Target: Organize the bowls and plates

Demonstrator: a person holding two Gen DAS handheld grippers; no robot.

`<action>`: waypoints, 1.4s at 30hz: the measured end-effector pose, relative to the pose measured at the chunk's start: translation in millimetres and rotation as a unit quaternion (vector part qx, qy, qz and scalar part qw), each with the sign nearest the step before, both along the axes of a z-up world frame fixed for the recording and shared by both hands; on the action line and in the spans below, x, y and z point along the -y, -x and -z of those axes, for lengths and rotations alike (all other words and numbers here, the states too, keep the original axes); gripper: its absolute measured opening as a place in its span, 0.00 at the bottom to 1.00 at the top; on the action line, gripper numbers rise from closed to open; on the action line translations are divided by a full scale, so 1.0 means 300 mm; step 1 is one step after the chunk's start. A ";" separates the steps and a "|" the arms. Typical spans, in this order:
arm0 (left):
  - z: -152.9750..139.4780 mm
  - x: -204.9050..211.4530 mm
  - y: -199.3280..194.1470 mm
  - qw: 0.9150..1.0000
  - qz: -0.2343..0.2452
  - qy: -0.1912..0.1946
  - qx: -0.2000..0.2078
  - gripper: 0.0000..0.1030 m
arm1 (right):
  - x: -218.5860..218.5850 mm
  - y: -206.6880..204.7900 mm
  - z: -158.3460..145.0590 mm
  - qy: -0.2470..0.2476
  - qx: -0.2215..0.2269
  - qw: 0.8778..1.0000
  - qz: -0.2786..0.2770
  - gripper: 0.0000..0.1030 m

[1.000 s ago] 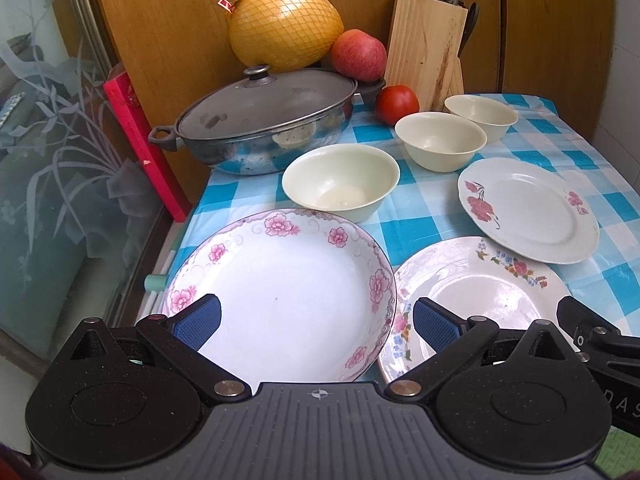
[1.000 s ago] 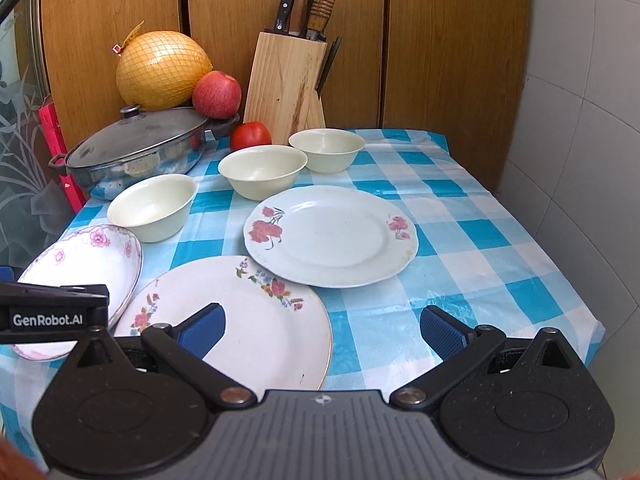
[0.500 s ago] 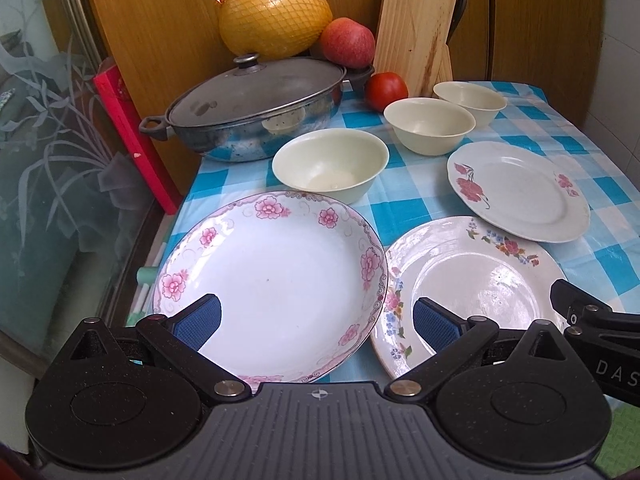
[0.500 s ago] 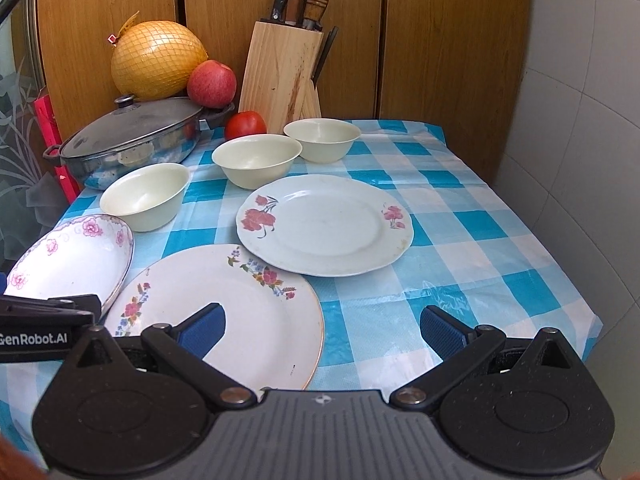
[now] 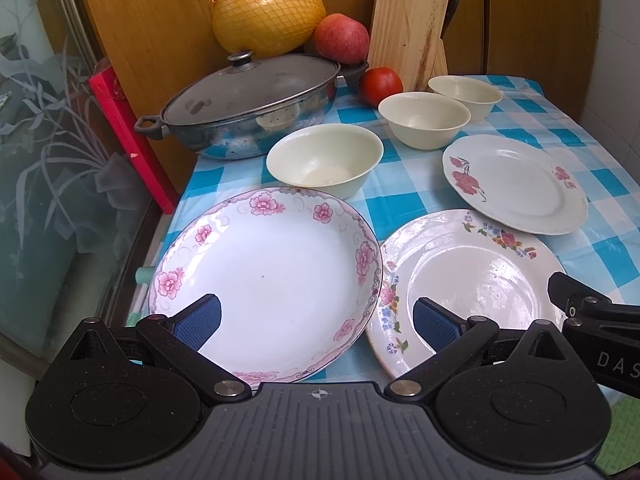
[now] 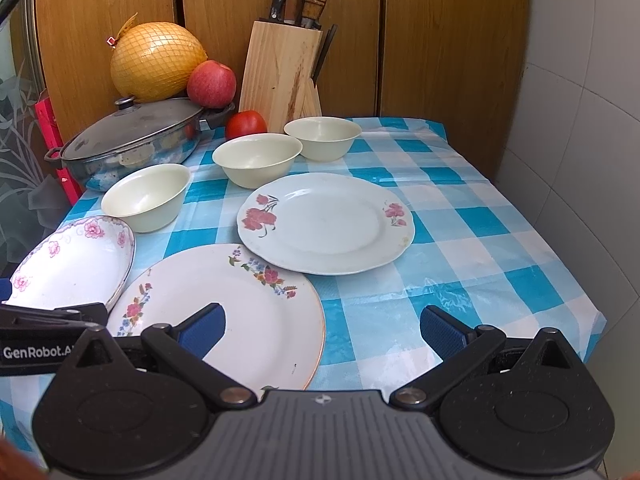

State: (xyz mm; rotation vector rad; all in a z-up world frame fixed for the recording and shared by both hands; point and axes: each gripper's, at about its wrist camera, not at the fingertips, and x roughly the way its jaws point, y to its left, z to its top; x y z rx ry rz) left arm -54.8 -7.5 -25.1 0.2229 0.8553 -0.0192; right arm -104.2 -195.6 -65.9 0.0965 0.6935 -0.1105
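Three plates lie on the checked cloth: a deep pink-flowered plate (image 5: 272, 276) (image 6: 68, 268) at the near left, a flat plate with small mixed flowers (image 5: 472, 280) (image 6: 224, 312) beside it, and a red-flowered plate (image 5: 516, 184) (image 6: 328, 220) farther right. Three cream bowls (image 5: 324, 160) (image 5: 424, 118) (image 5: 466, 94) stand in a diagonal row behind them (image 6: 148, 196) (image 6: 258, 160) (image 6: 324, 136). My left gripper (image 5: 316, 322) hovers open over the near rim of the pink plate. My right gripper (image 6: 322, 328) is open above the mixed-flower plate's right edge. Neither holds anything.
A lidded steel pan (image 5: 248, 104) sits at the back left with a netted pomelo (image 5: 268, 18) and an apple (image 5: 342, 38) behind it. A tomato (image 5: 380, 86) and a wooden knife block (image 6: 282, 76) stand at the back. The table (image 6: 520, 240) drops off at right by a tiled wall.
Both grippers have drawn back toward the near table edge and tilted slightly, so the dishes sit higher and farther in view. The dishes themselves have not moved.
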 end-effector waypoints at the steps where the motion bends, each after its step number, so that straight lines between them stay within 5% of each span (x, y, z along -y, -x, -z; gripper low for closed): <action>1: 0.001 0.001 0.001 1.000 0.001 0.000 0.000 1.00 | 0.002 0.000 0.000 -0.001 0.000 1.000 0.001 0.99; 22: 0.034 0.043 0.036 0.995 0.070 0.055 -0.052 1.00 | 0.086 -0.056 0.023 -0.009 -0.036 0.999 -0.002 0.99; 32: 0.058 0.061 0.014 0.991 0.082 0.078 -0.075 1.00 | 0.161 -0.121 0.067 -0.097 -0.091 0.991 -0.025 0.97; 36: 0.055 0.074 0.019 0.983 0.113 0.111 -0.092 1.00 | 0.185 -0.163 0.091 -0.145 -0.124 0.981 -0.036 0.93; 39: 0.085 0.067 0.003 0.969 0.126 0.161 -0.138 1.00 | 0.191 -0.188 0.093 -0.164 -0.130 0.976 -0.054 0.91; 42: 0.099 0.077 -0.017 0.976 0.101 0.138 -0.134 1.00 | 0.186 -0.225 0.098 -0.164 -0.137 0.975 -0.067 0.91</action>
